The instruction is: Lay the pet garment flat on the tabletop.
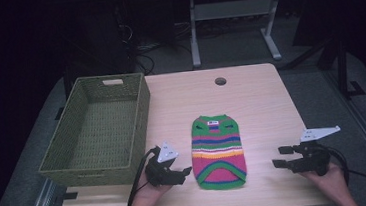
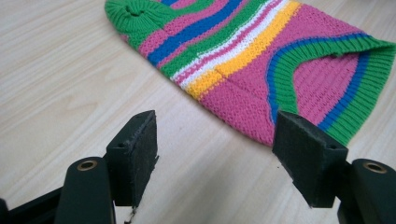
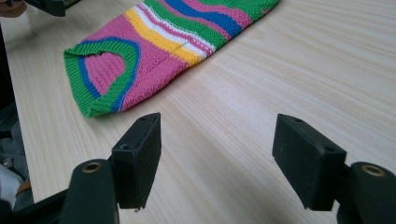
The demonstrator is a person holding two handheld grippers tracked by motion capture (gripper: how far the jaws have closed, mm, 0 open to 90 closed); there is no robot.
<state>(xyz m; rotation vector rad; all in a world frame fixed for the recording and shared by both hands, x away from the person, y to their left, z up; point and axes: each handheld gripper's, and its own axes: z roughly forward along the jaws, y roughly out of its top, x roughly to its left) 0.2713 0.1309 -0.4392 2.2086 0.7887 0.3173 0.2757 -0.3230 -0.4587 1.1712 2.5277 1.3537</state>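
Black grippers with square padded jaws, brass-ringed holes, grey plates, black cables.

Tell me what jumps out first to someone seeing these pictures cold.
A small striped knitted sweater in pink, green, blue and yellow lies flat on the near middle of the pale wooden table. Open tongs flank it, the left tongs close beside its hem and the right tongs farther off. An empty green woven basket sits at the table's left edge.
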